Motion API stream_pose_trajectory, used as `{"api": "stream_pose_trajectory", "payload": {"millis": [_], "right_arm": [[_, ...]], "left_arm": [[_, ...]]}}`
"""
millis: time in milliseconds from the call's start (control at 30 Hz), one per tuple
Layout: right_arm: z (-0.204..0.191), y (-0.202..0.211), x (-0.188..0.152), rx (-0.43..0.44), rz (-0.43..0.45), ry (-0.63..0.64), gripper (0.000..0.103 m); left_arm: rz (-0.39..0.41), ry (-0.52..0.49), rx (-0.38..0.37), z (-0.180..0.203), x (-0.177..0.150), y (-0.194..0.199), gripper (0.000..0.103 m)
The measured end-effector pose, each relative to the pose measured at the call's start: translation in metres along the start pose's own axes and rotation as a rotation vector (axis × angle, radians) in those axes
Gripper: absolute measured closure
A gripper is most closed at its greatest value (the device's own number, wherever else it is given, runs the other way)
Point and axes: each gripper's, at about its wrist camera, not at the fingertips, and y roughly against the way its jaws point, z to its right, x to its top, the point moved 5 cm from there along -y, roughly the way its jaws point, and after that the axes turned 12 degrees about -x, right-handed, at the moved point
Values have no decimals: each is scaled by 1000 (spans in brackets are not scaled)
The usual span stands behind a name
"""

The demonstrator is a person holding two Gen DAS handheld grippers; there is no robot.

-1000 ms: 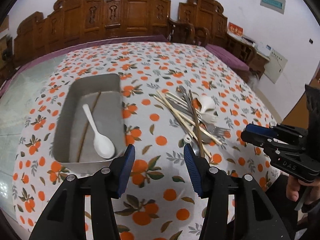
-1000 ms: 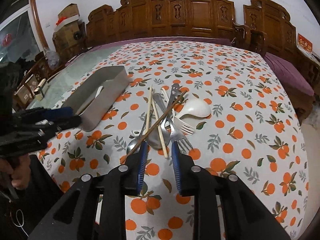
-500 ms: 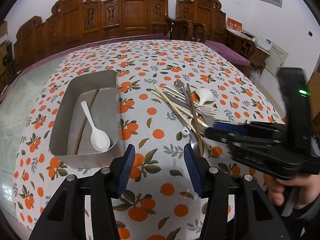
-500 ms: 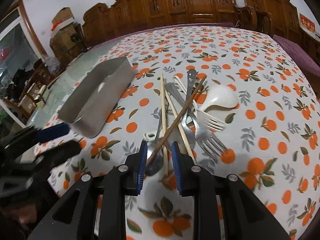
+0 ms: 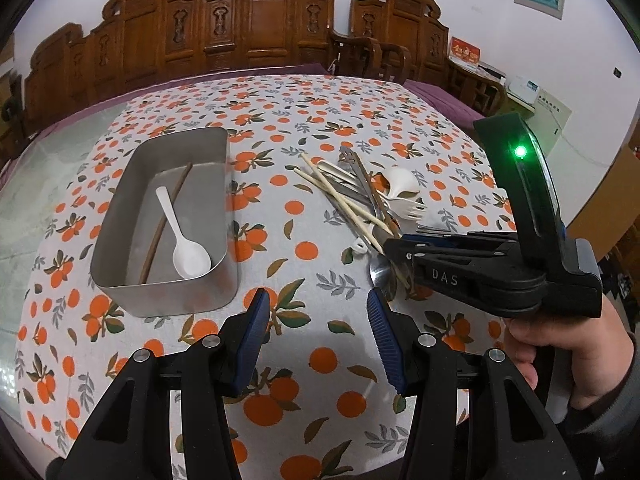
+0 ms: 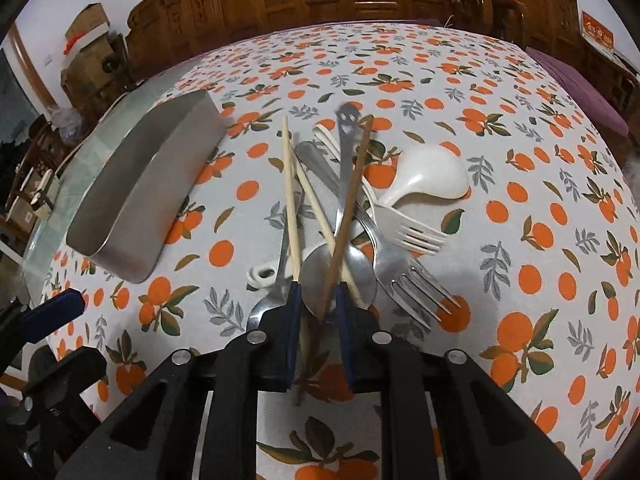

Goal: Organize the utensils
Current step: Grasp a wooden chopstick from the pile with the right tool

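A metal tray [image 5: 120,200] on the orange-print cloth holds a white spoon [image 5: 188,254] and a brown chopstick [image 5: 164,224]. To its right lies a pile: a brown chopstick [image 6: 352,188], two pale chopsticks [image 6: 290,200], a metal spoon [image 6: 356,268], a metal fork [image 6: 404,276], a white fork [image 6: 412,232] and a white ladle spoon [image 6: 424,176]. My right gripper [image 6: 318,292] is down on the pile's near end. Its jaws are closing around the brown chopstick, with a gap left on both sides. My left gripper [image 5: 316,300] hangs open over bare cloth, just in front of the tray.
Carved wooden chairs [image 5: 272,28] line the table's far side. A person's hand [image 5: 560,344] holds the right gripper at the right of the left wrist view. Cardboard boxes [image 6: 88,28] are stacked at the far left.
The right gripper has come down and forward onto the pile, its jaws now narrower and straddling the brown chopstick. The left gripper has stayed put.
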Motion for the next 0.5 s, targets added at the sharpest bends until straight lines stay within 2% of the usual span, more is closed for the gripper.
{"api": "stream_pose_trajectory", "payload": {"millis": [67, 167, 500], "right_arm": [[0, 1, -1, -6, -3, 1, 94], [0, 5, -1, -19, 8, 9, 97], [28, 55, -14, 28, 91, 62, 97]], "left_arm": [[-3, 2, 2, 0, 0, 0, 55], [-13, -2, 7, 1, -1, -3, 55], [-48, -37, 5, 10, 5, -30, 54]]}}
